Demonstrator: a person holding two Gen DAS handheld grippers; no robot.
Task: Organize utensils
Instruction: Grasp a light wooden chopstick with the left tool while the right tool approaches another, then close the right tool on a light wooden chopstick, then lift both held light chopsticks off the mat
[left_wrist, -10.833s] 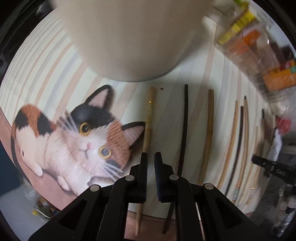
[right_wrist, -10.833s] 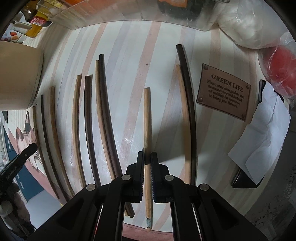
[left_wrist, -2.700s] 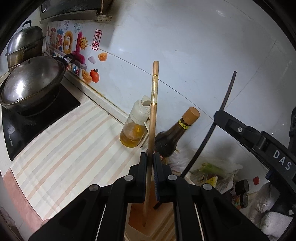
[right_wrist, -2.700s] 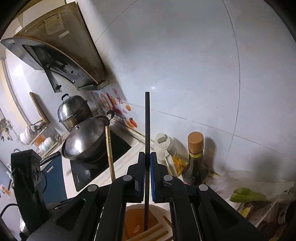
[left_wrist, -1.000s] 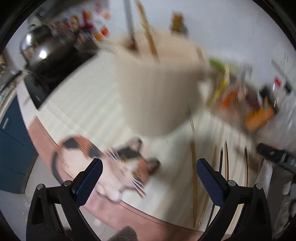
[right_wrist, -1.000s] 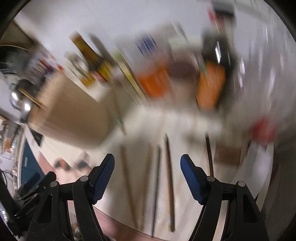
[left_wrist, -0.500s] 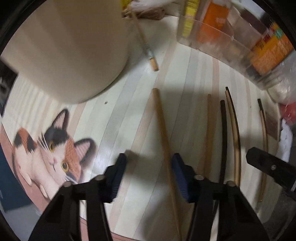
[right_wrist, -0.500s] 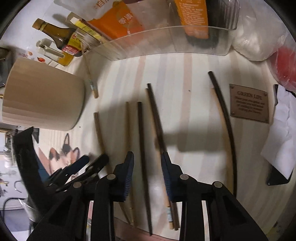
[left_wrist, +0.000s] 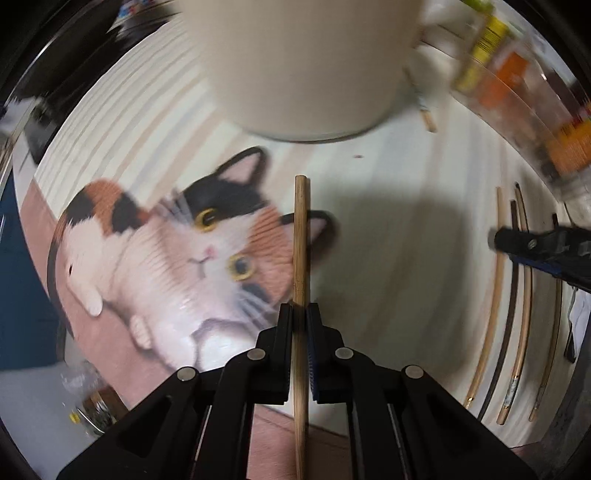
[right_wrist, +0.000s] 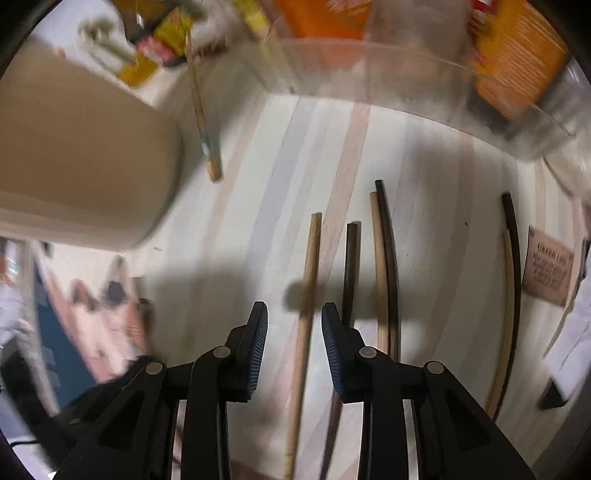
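A home kitchen counter — a striped cat-print mat (left_wrist: 155, 236) strewn with chopsticks (right_wrist: 384, 258), a beige utensil holder (left_wrist: 303, 62), and a clear bin of food packets (right_wrist: 424, 74) behind.

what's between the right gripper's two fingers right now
In the right wrist view, a light wooden chopstick lies on the striped mat in the gap of the right gripper; neither pad touches it.

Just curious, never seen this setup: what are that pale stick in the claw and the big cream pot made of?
The pale chopstick looks like bare wood or bamboo: matte tan, no shine. The cream pot has a smooth, dull surface, perhaps plastic or glazed ceramic; blur leaves that open. The left claw is shut on the chopstick.
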